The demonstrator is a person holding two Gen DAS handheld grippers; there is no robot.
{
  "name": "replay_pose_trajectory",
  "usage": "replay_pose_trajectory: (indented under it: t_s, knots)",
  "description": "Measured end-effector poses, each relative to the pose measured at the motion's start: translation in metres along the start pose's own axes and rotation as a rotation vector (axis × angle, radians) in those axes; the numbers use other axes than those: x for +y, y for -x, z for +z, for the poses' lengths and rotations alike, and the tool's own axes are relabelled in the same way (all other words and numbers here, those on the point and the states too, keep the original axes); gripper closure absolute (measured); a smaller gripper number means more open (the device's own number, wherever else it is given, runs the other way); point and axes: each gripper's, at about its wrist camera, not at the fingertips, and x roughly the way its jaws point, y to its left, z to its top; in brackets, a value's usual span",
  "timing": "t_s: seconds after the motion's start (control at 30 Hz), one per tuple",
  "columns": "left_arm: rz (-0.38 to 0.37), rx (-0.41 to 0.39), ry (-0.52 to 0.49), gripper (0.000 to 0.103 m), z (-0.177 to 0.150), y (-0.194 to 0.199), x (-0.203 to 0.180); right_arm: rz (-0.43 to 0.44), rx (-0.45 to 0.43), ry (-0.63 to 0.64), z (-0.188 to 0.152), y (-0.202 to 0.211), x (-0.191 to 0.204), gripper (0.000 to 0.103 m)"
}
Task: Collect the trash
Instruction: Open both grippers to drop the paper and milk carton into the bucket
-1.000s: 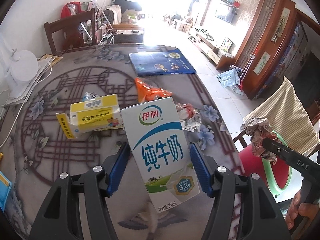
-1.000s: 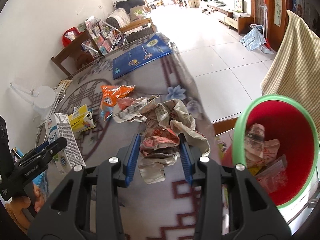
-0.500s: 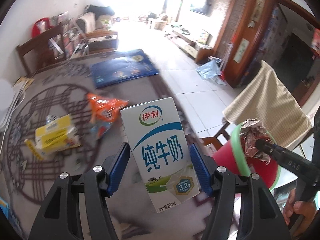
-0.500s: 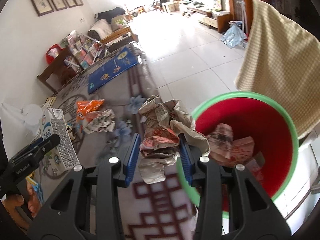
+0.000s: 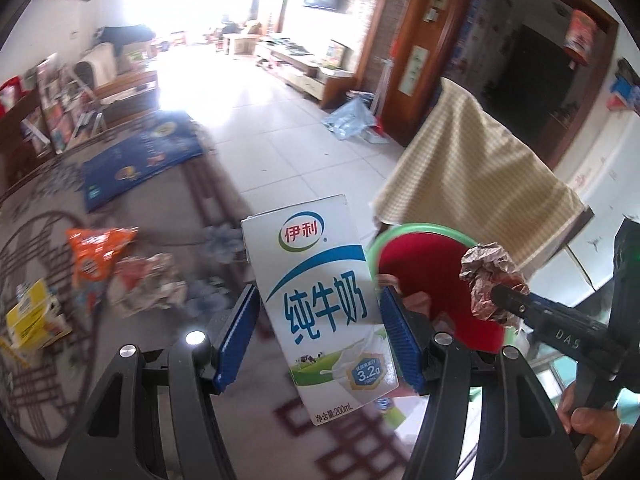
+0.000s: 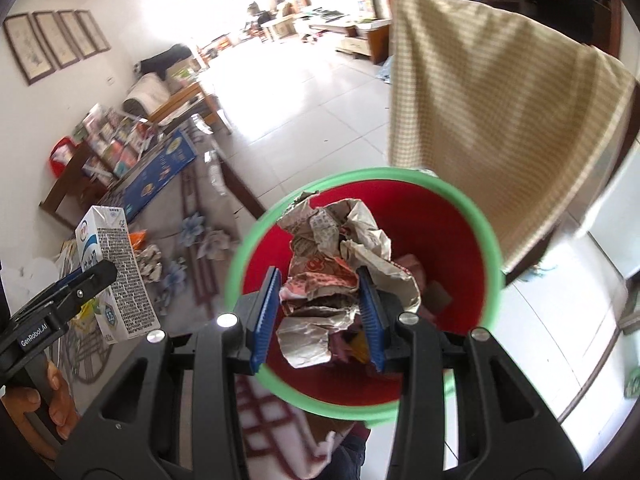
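**Both grippers swing off the table toward the red bin**

A second ago both loads hung over the patterned table; now the right gripper (image 6: 318, 314) has carried its crumpled newspaper wad (image 6: 340, 264) right over the mouth of the red bin with the green rim (image 6: 490, 248), jaws clamped narrow on the paper. That puts the wad in drop position, I'd say: a release here should land it on the scraps already inside.

The left gripper (image 5: 320, 334) follows, pads pressed on the sides of the upright milk carton (image 5: 320, 292), which has come from above the table to just beside the bin's near rim (image 5: 400, 229), not yet over it.

Left behind on the table beyond the bin: an orange snack bag (image 5: 96, 252), another paper ball (image 5: 148, 284) and a yellow box (image 5: 34, 316). A checked cloth over a chair (image 6: 492, 92) hangs just behind the bin. The right gripper occupies the opening, so the carton may have to wait.
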Motion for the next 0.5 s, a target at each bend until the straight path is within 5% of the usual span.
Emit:
replay_pose_trajectory:
  t_s: [0.23,0.5]
  knots:
    - [-0.136,0.030,-0.075,0.044,0.013,-0.023,-0.056,-0.043,-0.006,-0.074,-0.010,0.010,-0.033,0.064]
    - [-0.167,0.029,-0.134,0.044,0.023,-0.031,-0.089,-0.066,-0.029,-0.103,-0.009,0.018,-0.048,0.064]
